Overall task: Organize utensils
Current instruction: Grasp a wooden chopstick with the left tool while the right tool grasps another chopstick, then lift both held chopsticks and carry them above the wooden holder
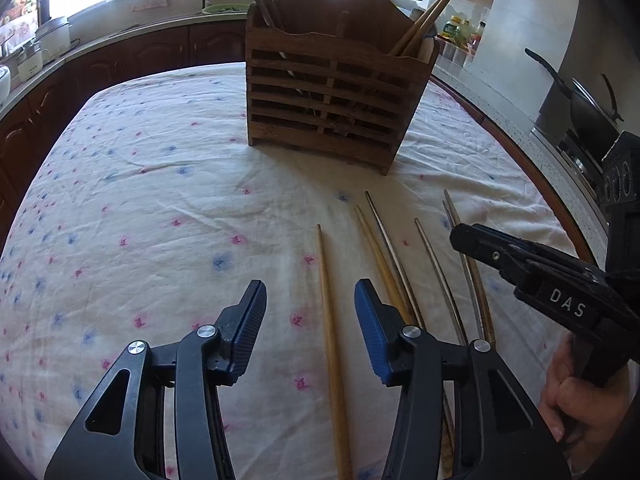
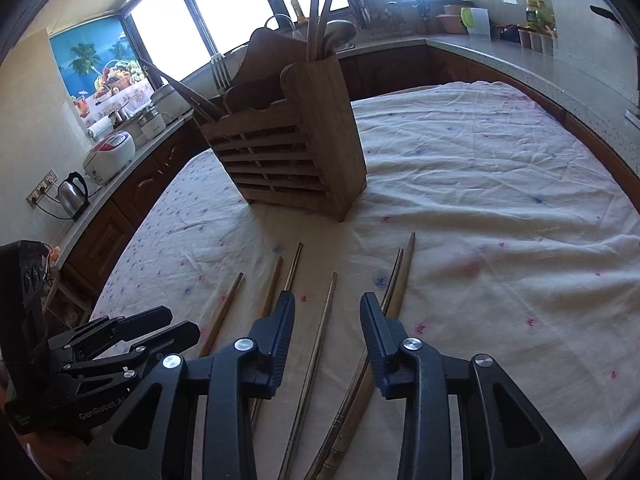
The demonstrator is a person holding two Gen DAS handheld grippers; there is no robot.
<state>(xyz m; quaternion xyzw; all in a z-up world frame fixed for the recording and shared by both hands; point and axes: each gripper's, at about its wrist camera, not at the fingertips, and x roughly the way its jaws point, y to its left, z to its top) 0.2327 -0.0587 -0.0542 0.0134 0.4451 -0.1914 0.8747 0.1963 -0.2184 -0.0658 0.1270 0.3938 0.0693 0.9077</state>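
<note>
A slatted wooden utensil holder (image 1: 332, 96) stands on the table, with chopsticks and utensils sticking up from it; it also shows in the right wrist view (image 2: 296, 156). Several wooden and metal chopsticks lie side by side on the cloth in front of it. My left gripper (image 1: 310, 304) is open above a wooden chopstick (image 1: 329, 320). My right gripper (image 2: 327, 312) is open above a metal chopstick (image 2: 320, 336), with another pair (image 2: 396, 280) by its right finger. Each gripper shows in the other's view: the right one (image 1: 472, 236), the left one (image 2: 176, 324).
The table carries a white floral cloth (image 1: 140, 200). Kitchen counters ring the table, with a rice cooker (image 2: 110, 156), a kettle (image 2: 74, 196), a wok (image 1: 588, 112) and jars (image 1: 460, 28) on them.
</note>
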